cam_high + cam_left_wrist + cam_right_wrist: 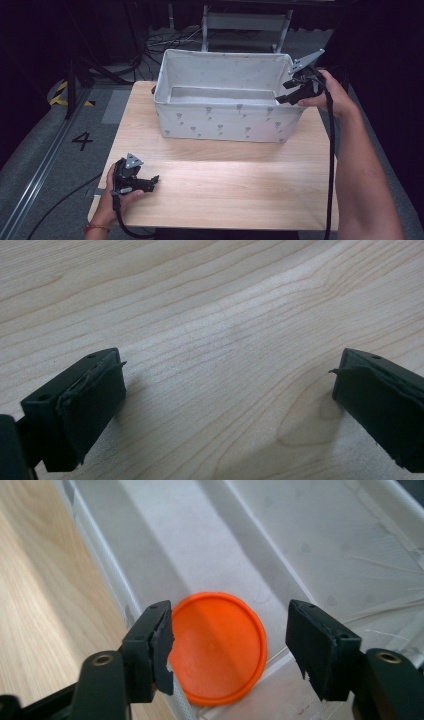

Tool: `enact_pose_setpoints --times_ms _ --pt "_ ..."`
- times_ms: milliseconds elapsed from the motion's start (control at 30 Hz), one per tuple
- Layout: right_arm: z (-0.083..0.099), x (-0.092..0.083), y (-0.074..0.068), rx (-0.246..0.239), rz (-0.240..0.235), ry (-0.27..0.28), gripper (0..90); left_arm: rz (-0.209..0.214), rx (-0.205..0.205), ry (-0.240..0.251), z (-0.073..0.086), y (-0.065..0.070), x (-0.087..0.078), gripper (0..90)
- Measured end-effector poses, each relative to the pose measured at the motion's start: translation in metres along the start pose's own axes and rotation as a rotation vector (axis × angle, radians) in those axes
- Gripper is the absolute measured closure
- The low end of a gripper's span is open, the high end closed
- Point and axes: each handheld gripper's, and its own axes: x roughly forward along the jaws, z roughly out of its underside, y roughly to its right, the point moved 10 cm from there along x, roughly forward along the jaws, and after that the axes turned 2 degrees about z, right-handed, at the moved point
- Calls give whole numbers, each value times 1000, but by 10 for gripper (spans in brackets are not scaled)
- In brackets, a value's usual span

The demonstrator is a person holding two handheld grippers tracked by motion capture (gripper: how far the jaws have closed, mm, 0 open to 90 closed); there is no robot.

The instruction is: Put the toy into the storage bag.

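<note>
Disc, flat round orange plastic [218, 647], lies on the floor of the white fabric bin [225, 121], directly below my right gripper [230, 645], jaws spread, empty. Left gripper [146, 184], also spread, rests well apart on the wooden table [235, 185].

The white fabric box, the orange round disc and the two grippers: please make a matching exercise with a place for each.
Things:
1. white fabric box
2. orange round disc
3. left gripper
4. right gripper

Places:
A. at the box's right rim
B. on the far half of the light wooden table
C. inside the box, on its bottom
D. low over the table's near left corner

Pairs: 1-B, 2-C, 3-D, 4-A
</note>
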Motion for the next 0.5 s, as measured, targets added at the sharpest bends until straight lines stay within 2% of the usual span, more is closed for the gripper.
enact_pose_setpoints --times_ms 133,200,300,500 --pt "-1 -4 0 27 41 38 283 0 0 0 0 0 0 9" --pt "-1 -6 3 40 92 50 248 0 0 0 0 0 0 9" --pt "0 -8 3 72 102 77 232 0 0 0 0 0 0 9" --pt "5 -14 7 113 187 108 198 0 0 0 0 0 0 9"
